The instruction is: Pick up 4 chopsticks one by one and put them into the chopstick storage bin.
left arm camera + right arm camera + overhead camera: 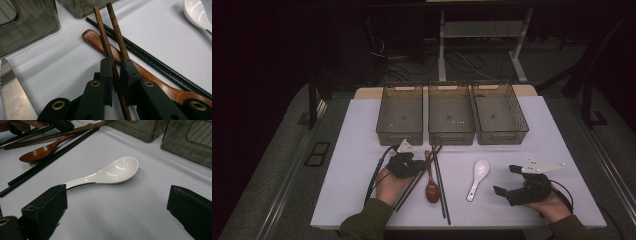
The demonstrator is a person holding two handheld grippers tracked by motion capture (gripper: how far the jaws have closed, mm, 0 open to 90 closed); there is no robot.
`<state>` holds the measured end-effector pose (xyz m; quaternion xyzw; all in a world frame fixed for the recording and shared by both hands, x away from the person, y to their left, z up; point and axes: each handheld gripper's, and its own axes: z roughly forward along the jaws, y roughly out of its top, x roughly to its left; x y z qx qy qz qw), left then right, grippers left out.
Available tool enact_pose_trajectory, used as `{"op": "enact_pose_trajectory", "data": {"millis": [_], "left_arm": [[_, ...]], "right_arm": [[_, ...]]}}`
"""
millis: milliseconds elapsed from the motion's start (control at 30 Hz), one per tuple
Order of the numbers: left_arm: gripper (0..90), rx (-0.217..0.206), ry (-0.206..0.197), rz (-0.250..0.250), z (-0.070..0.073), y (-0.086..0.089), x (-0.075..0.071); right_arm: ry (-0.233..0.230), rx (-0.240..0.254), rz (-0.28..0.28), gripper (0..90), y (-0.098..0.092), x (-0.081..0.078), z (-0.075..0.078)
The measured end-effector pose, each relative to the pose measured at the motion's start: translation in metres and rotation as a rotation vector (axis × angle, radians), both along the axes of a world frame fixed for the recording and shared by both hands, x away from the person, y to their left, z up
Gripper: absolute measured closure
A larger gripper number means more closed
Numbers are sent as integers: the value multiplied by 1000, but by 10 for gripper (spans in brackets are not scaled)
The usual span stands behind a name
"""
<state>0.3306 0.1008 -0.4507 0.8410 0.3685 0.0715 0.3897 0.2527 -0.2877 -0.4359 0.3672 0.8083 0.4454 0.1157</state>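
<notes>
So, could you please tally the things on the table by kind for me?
Baskets: 3
Spoons: 2
Brown chopsticks: 2
Black chopsticks: 2
Total: 9

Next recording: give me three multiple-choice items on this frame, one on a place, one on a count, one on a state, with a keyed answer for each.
1. Where does the white spoon lie?
A. in the middle bin
B. on the table between the black chopsticks and the right gripper
C. under the wooden spoon

2. How many mesh bins stand at the far side of the table?
A. two
B. three
C. four

3. What is the left gripper doing?
A. hanging open above the bins
B. holding the white spoon
C. closing on brown wooden chopsticks

Answers: 1 B, the high view shows it on bare table there. 2 B, three stand in a row. 3 C, the left gripper view shows one stick between the narrowed jaws, the other over the right jaw.
</notes>
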Motion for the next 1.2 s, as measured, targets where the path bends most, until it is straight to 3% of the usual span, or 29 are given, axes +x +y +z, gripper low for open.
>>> {"op": "enact_pose_trajectory", "data": {"millis": [333,700,1200], "left_arm": [[805,-22,1,15,1,0,0],[822,-79,3,26,5,0,-2],[840,-151,-16,-39,16,-9,-9]], "right_arm": [[-1,2,-1,26,0,0,0],[-2,2,-1,27,0,0,0],[-1,4,-2,27,-1,0,0]]}}
